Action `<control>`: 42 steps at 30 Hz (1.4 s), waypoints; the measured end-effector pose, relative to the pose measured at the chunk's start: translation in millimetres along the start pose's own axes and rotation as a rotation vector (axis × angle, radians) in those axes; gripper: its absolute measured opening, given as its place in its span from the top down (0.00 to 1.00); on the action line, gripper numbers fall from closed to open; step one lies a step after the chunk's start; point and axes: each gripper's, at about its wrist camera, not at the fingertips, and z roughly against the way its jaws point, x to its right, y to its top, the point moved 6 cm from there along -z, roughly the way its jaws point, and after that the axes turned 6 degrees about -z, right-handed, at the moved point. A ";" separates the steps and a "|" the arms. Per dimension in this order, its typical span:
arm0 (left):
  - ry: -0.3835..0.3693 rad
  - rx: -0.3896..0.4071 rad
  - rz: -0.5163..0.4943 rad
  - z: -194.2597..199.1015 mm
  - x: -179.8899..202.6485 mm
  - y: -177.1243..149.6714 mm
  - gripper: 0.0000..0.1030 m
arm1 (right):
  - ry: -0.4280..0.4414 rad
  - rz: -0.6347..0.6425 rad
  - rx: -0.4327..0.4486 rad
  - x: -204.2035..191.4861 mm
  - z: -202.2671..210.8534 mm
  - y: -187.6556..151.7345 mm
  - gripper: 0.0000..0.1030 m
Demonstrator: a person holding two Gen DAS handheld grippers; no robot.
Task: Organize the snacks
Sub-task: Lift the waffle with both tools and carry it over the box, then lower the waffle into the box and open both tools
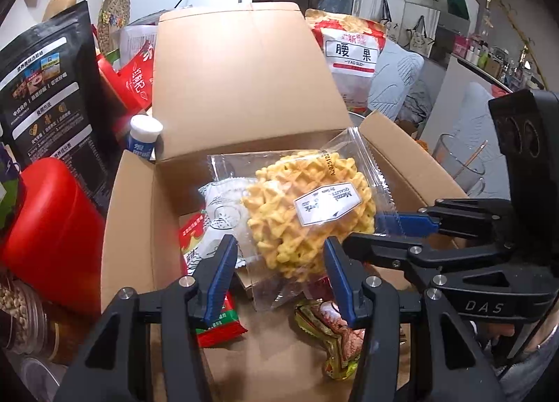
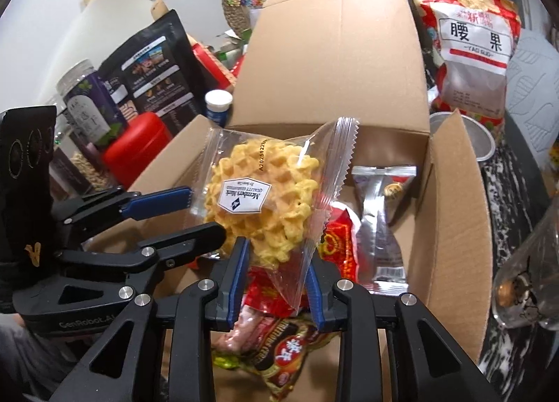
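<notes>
Left wrist view: looks down into an open cardboard box point(image 1: 129, 227) on a crowded counter. Finds the left gripper point(image 1: 279, 245) low at 6 o'clock, jaws apart and empty, probably waiting to steady or take over. Meets the waffle packet point(image 1: 307, 206) at centre, raised above the box floor, with the right gripper point(image 1: 367, 229) reaching in from 3 o'clock at its edge. Picks out a white pouch point(image 1: 223, 206) at 9 o'clock, a red sachet point(image 1: 220, 325) at 7 and a green-and-red snack point(image 1: 335, 342) at 5, all lying inside. Leaves a black pouch point(image 1: 52, 87) and a cashew bag point(image 1: 349, 52) standing outside, at 10 and 1.

Right wrist view: has the right jaws closed lightly on the wrapper's lower corner at 6 o'clock, pads touching film, so the packet stands tilted over the box, seemingly for lowering in. Adds a silver packet point(image 2: 380, 227) at 3 o'clock on the box floor.
</notes>
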 end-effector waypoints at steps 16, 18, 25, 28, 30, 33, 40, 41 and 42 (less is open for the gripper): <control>0.145 -0.009 -0.018 15.5 -1.9 -4.4 0.50 | -0.151 0.046 -0.004 -2.6 2.6 -9.0 0.52; 0.159 -0.009 -0.010 20.3 -3.7 -4.9 0.48 | -0.158 0.048 0.005 -5.5 6.6 -10.9 0.48; 0.206 0.009 -0.004 39.4 -8.0 -6.5 0.45 | -0.190 0.048 0.051 -12.3 28.5 -13.3 0.40; 0.212 0.021 -0.004 49.9 -7.0 -5.5 0.45 | -0.194 0.052 0.083 -16.7 42.6 -11.9 0.36; 0.217 0.032 -0.003 58.6 -5.7 -4.4 0.45 | -0.202 0.061 0.107 -21.5 51.1 -10.4 0.33; 0.219 0.054 0.004 70.8 -3.2 -2.4 0.45 | -0.220 0.071 0.136 -29.2 63.6 -9.2 0.33; 0.216 0.096 0.035 107.5 2.5 0.0 0.45 | -0.273 0.080 0.213 -42.3 101.9 -11.4 0.27; 0.216 0.103 0.038 111.3 3.2 0.0 0.45 | -0.275 0.082 0.221 -44.4 106.4 -11.7 0.27; 0.219 0.113 0.041 116.9 4.2 0.0 0.45 | -0.278 0.084 0.229 -46.5 112.0 -12.5 0.27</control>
